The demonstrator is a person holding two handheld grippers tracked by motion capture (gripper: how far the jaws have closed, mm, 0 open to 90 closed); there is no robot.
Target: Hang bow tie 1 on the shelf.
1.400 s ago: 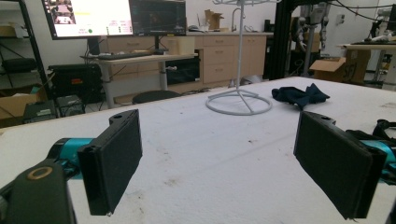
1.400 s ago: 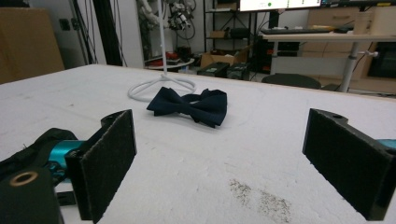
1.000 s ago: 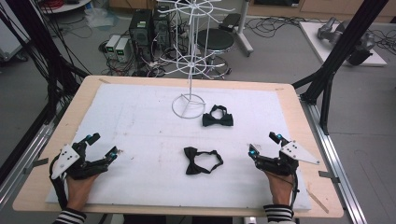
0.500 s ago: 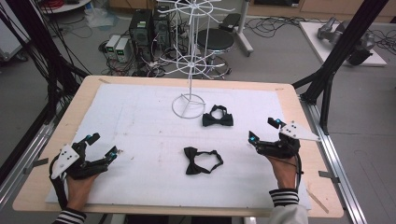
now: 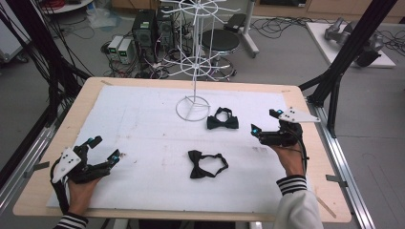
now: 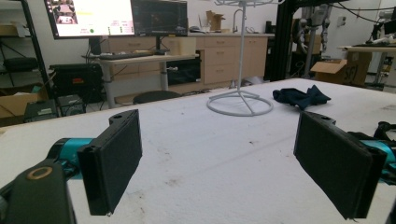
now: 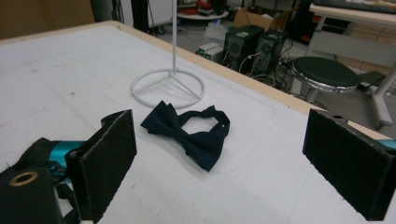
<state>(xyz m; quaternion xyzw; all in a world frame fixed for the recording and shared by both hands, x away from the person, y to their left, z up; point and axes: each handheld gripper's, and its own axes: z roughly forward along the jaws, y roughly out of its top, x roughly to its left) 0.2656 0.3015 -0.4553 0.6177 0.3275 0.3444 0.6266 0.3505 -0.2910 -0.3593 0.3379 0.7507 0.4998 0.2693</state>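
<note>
Right tongs [image 5: 264,121] have been moving forward, now facing the far bow tie [image 5: 222,122] just ahead, jaws gaping, holding nothing. Left tongs [image 5: 104,149] are resting wide open, empty, the near bow tie [image 5: 203,163] lying well off to their right.

No text reads clearly anywhere; the monitor [image 6: 91,16] shows writing (too small to make out).

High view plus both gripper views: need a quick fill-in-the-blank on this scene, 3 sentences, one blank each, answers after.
1. The number of bow ties lying on the white mat is ____.
2. The right gripper aims its open jaws at the bow tie lying beside the base of the white wire ____.
3. The left gripper has its jaws ____, with nothing between them.

Missing words: two; stand; open
</note>
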